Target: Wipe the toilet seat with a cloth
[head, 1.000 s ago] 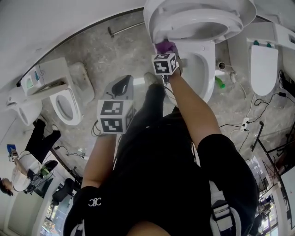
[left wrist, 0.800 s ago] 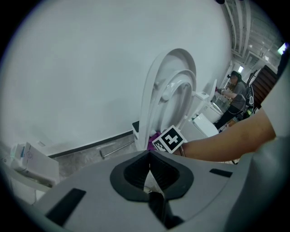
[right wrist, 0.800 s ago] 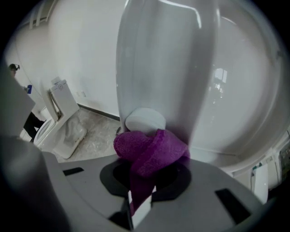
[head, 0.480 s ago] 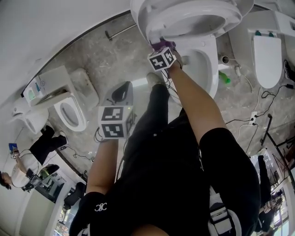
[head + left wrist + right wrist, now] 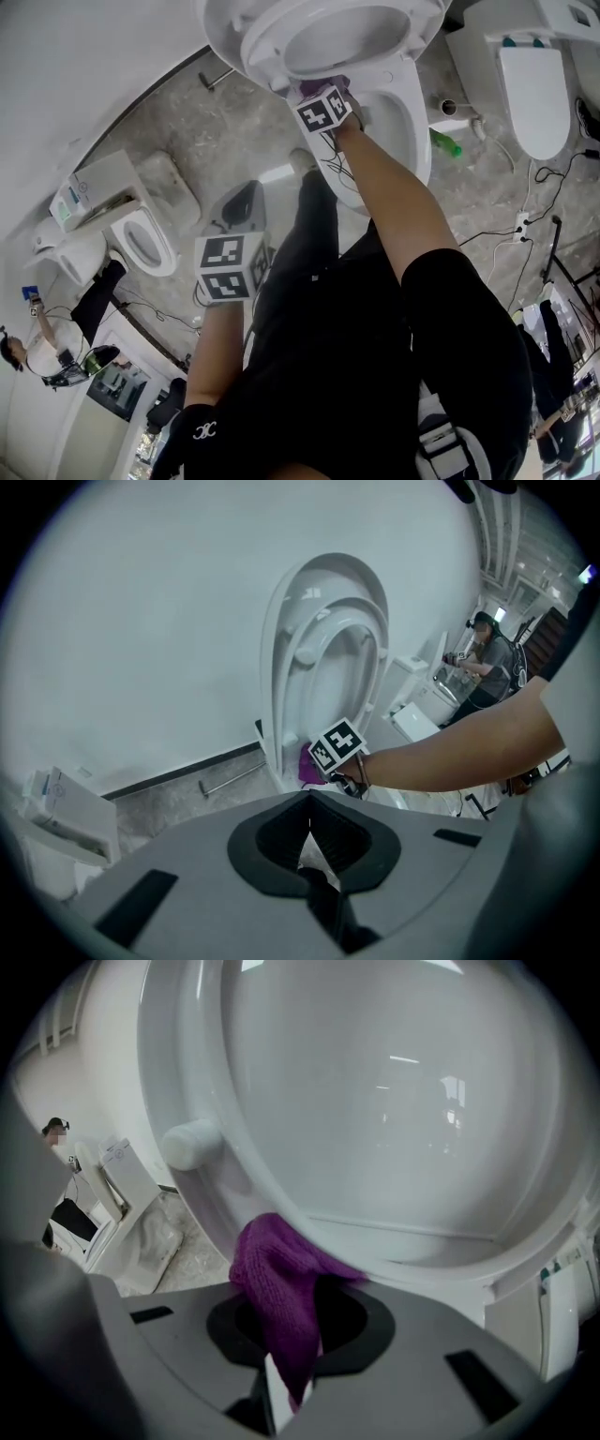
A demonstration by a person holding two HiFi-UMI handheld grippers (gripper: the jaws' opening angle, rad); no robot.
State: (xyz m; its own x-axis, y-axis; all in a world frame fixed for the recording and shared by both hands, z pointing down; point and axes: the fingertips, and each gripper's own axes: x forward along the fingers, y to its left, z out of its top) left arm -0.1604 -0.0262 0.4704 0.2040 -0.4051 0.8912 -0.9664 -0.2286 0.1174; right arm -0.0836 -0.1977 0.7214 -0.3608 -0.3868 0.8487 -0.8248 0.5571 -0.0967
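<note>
A: Head view?
B: Right gripper (image 5: 323, 97) is out at the toilet (image 5: 417, 131). The purple cloth (image 5: 307, 90) pokes past its fingers, against the low edge of the raised seat (image 5: 267, 52). Left gripper (image 5: 246, 199) hangs by the leg (image 5: 309, 244), well apart from the toilet. Looks like a spare hand kept clear. Neither grip is readable here.

A: Left gripper view?
B: Left fingers (image 5: 277, 841) are pressed together, nothing between them. Far ahead of them, seat and lid (image 5: 319, 569) both stand up against the wall (image 5: 141, 621). The right gripper is low at the seat's bottom end, cloth beside it. This is the only view with the whole seat upright.

A: Right gripper view?
B: Right fingers (image 5: 356, 1326) are pinching the cloth. It bunches past the tips and touches the seat's underside rim just ahead, near a bumper (image 5: 190, 1143). The seat is up, I'd guess, so the underside can be wiped. Contact shows only here, and the left gripper isn't in it.

A: Stage?
B: Wiping at the bottom of the ring. Most of the ring is probably still to do.
</note>
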